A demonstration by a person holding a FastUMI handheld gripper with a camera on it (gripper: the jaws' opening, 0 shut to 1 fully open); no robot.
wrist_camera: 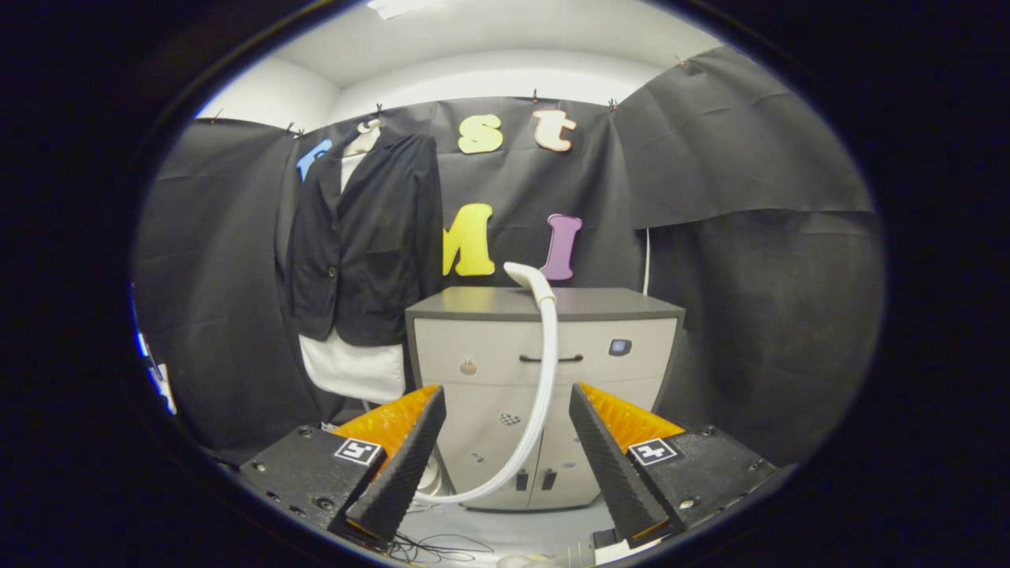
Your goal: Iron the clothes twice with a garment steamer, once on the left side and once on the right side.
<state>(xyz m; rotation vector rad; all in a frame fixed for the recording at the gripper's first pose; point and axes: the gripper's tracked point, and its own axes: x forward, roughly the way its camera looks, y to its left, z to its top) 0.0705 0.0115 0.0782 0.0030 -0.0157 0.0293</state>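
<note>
Gripper (505, 394) open – steamer hose (544, 371) beyond, jacket (363, 244) hanging beside cabinet (631, 371)

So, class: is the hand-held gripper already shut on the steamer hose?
No: the hand-held gripper is open, and the hose runs up to the cabinet beyond its fingers, untouched.

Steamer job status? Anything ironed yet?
Done: nothing visible. The steamer head rests on the cabinet, hose hanging down its front. In hand: the gripper is open, holding nothing, facing the hose. Left: grasp the steamer, then both passes on the black jacket, left and right.
</note>
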